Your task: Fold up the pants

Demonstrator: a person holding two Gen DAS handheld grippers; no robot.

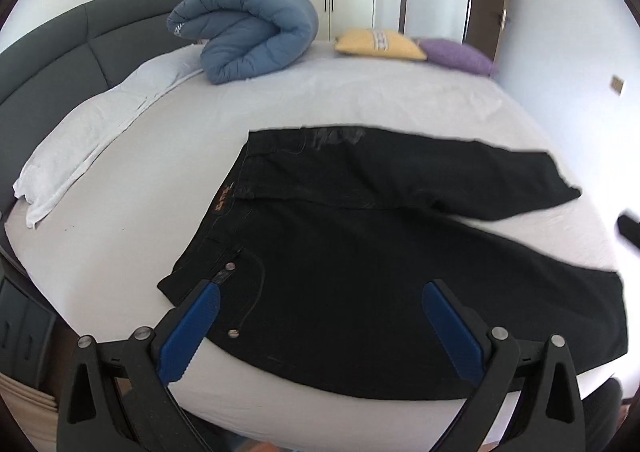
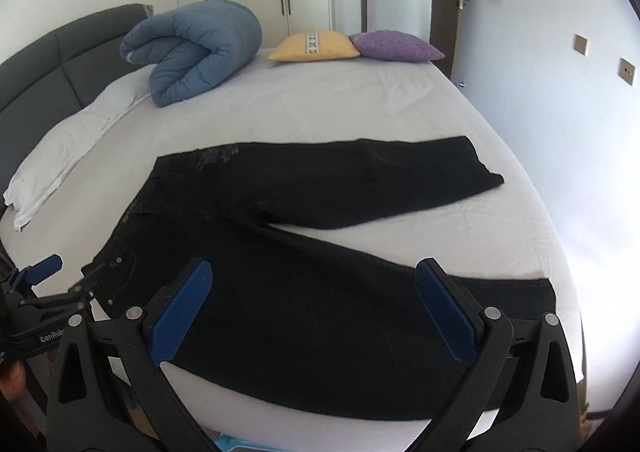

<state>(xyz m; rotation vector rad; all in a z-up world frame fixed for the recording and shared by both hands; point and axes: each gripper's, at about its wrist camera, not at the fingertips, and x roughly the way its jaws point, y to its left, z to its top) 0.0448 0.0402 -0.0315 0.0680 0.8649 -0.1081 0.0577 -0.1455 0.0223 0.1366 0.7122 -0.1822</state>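
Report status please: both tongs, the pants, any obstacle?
Left tongs open, right tongs open, both above near leg. Black pants flat on bed, legs spread, unfolded. Nothing in the way.

Left claw (image 1: 320, 302) and right claw (image 2: 314, 278) both gape wide, holding nothing.

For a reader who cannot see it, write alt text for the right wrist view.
Black pants lie spread flat on a white bed, legs apart and pointing right. The open right gripper hovers over the near leg; a rolled blue duvet and two cushions sit behind.
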